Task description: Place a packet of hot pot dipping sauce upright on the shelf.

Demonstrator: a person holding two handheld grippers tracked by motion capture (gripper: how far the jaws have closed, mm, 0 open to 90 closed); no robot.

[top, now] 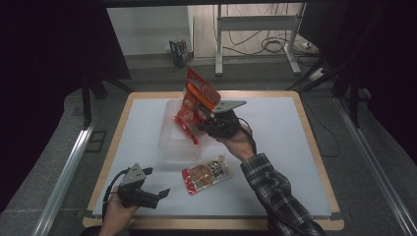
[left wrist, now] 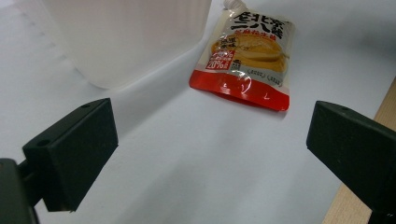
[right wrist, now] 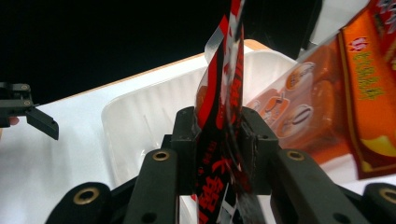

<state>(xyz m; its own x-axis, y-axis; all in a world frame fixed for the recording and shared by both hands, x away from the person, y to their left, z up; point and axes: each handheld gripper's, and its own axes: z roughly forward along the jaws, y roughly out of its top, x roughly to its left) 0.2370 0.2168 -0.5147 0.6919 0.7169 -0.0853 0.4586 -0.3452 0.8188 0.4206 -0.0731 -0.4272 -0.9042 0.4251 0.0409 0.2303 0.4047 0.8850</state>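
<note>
The right gripper [top: 205, 122] is clamped on a red snack packet [top: 189, 105], holding it up over the clear plastic tray [top: 169, 147] at the middle of the table [top: 275, 147]. In the right gripper view the packet [right wrist: 224, 140] stands edge-on between the two pads, which press on it from either side, and it rises well above the jaws; a second, orange packet [right wrist: 327, 102] shows just to its right, against the same bundle, though whether the jaws pinch that one too cannot be told. The tray [right wrist: 140, 126] lies under and beyond the jaws in that view.

The left gripper [top: 160, 195] rests at the near left corner of the table with its jaws wide apart and nothing between them. A spouted pouch [top: 206, 174] lies flat on the white surface, to the near right of the tray and to the right of the left gripper. In the left gripper view this pouch [left wrist: 247, 60] lies ahead of the open jaws, apart from both, beside the tray's wall [left wrist: 126, 42]
</note>
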